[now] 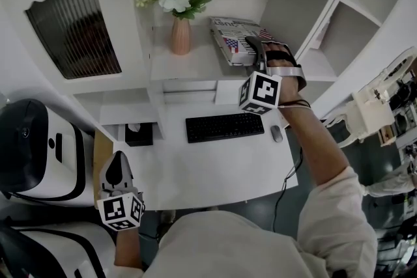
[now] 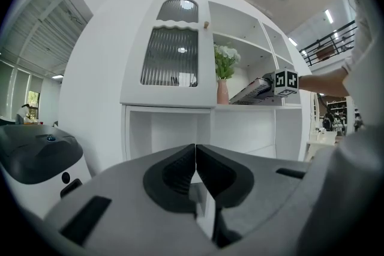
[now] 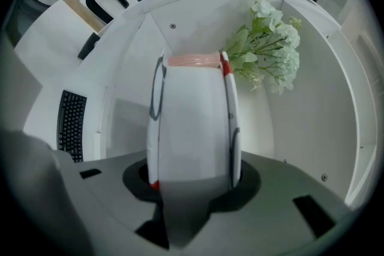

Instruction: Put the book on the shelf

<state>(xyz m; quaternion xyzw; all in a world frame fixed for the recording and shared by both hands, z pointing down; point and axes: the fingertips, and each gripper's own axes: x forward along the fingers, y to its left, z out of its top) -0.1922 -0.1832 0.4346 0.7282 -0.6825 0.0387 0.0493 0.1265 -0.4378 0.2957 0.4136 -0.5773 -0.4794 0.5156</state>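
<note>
Looking down in the head view, the right claw (image 1: 254, 47) holds the one book (image 1: 229, 36) over the shelf (image 1: 195, 63), just right of the single vase (image 1: 180, 36). The left claw (image 1: 116, 171) hangs well apart, beside the tabletop (image 1: 215, 166).

In the left gripper view its jaws meet on nothing, and the book looks tilted.

In the right gripper view the jaws clamp the book's near end, and its long axis runs straight ahead toward the vase.

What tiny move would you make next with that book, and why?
Probably lower the right tongs a little: they clamp the book, which sits tilted over the shelf beside the vase, so its held end looks not yet down.
</note>
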